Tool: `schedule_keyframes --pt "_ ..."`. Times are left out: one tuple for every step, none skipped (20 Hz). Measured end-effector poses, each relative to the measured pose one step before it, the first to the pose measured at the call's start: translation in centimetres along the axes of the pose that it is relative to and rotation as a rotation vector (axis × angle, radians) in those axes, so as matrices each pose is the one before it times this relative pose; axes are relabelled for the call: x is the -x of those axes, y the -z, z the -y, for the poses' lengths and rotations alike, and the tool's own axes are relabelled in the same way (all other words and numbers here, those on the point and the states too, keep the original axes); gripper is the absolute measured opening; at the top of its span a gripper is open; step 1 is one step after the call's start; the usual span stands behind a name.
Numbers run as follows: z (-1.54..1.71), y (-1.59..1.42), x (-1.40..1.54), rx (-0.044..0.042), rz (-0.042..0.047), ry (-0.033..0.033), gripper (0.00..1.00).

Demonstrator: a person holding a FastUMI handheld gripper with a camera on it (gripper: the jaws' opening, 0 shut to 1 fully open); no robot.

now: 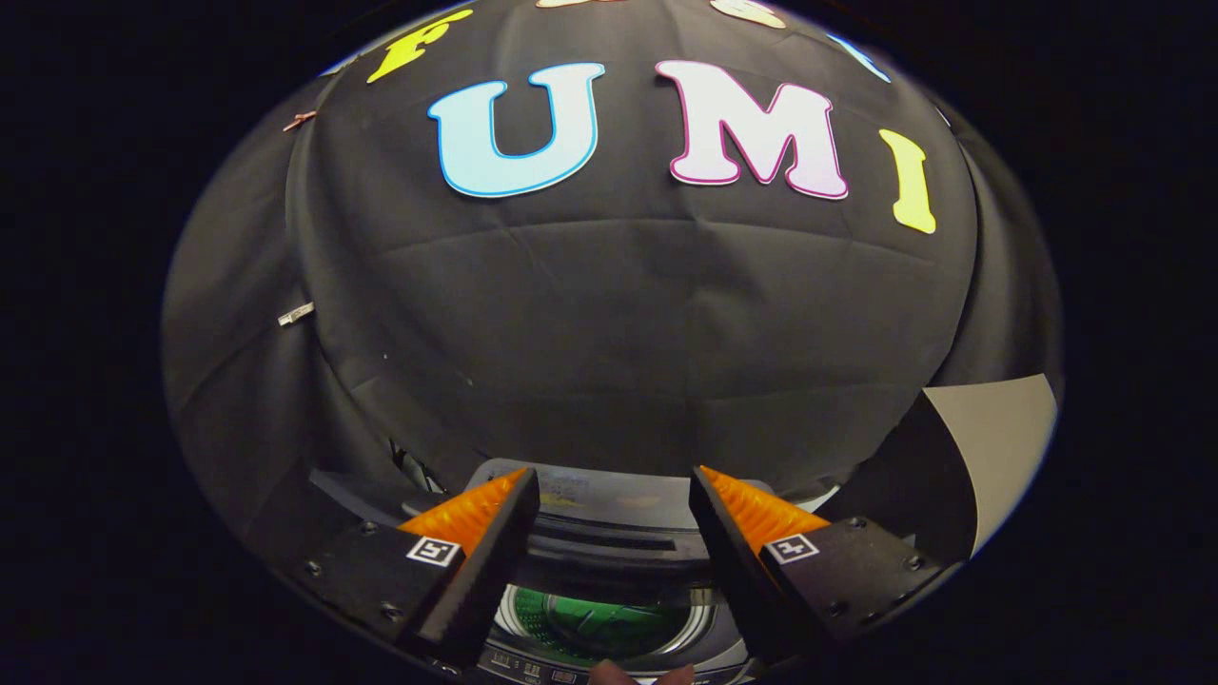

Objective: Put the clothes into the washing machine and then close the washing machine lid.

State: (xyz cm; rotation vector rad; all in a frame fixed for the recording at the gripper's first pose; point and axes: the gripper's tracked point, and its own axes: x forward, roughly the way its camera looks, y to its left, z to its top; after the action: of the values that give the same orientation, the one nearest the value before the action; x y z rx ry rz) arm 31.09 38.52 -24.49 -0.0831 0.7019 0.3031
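The gripper [614, 480] hangs above the washing machine [609, 561], fingers spread wide and holding nothing. Between them the open drum [604, 628] shows green cloth inside, so the lid probably remains to be closed.

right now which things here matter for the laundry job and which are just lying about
For the job:
washing machine, lid up
drum, green inside
gripper, fingers open above the drum

Just about:
black cloth wall
pale sheet beside the machine
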Motion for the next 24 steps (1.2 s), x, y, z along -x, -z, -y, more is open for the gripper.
schedule_keyframes --pt "-0.019 1.651 -0.120 0.01724 -0.04437 0.00373 1.00" --pt "-1.360 2.508 -0.358 -0.00850 -0.06602 -0.06074 1.00" --pt "0.019 1.418 0.102 0.00891 -0.05408 -0.00008 1.00" --pt "-0.062 1.809 -0.640 0.02195 -0.01574 0.00740 1.00" --pt "-0.071 1.201 -0.801 0.02912 -0.00110 0.00742 1.00" --pt "-0.152 0.489 -0.428 0.02255 0.00228 0.00050 0.99" --pt "-0.095 0.037 0.065 0.00728 0.00145 -0.01240 0.99" --pt "-0.146 0.106 0.010 -0.00782 0.00021 -0.01270 0.99" --pt "-0.168 0.255 0.253 -0.01410 0.00380 -0.01088 0.99" --pt "-0.348 0.015 0.202 -0.01138 0.00681 -0.00378 0.98" --pt "-0.651 0.246 0.474 -0.00226 0.01118 -0.00353 0.99" --pt "-0.320 -0.217 0.351 0.00458 0.01436 -0.00316 0.99" --pt "0.092 -0.395 0.486 0.00779 0.01623 0.00330 0.99" --pt "0.030 -0.529 0.484 0.00128 0.01844 0.00079 0.98" --pt "0.009 -0.383 0.423 -0.00610 0.01991 -0.00434 0.99" --pt "-0.098 -0.524 0.685 -0.00757 0.01889 -0.00544 0.98" --pt "-0.153 -0.675 0.839 -0.00784 0.02718 -0.00416 0.99" --pt "-0.015 -0.974 0.941 -0.00595 0.03397 -0.00217 0.99" --pt "0.091 -1.033 1.137 -0.00784 0.04034 0.00006 0.99" --pt "0.007 -1.156 0.990 -0.00620 0.03990 -0.00219 0.99" --pt "-0.019 -0.838 1.063 -0.00188 0.03566 -0.00217 0.99" --pt "-0.078 -1.043 1.254 -0.00298 0.03538 -0.00286 0.99" --pt "-0.185 -1.088 1.131 -0.00044 0.03168 -0.00587 1.00" --pt "0.147 -1.059 1.100 0.00027 0.03139 -0.00203 1.00"
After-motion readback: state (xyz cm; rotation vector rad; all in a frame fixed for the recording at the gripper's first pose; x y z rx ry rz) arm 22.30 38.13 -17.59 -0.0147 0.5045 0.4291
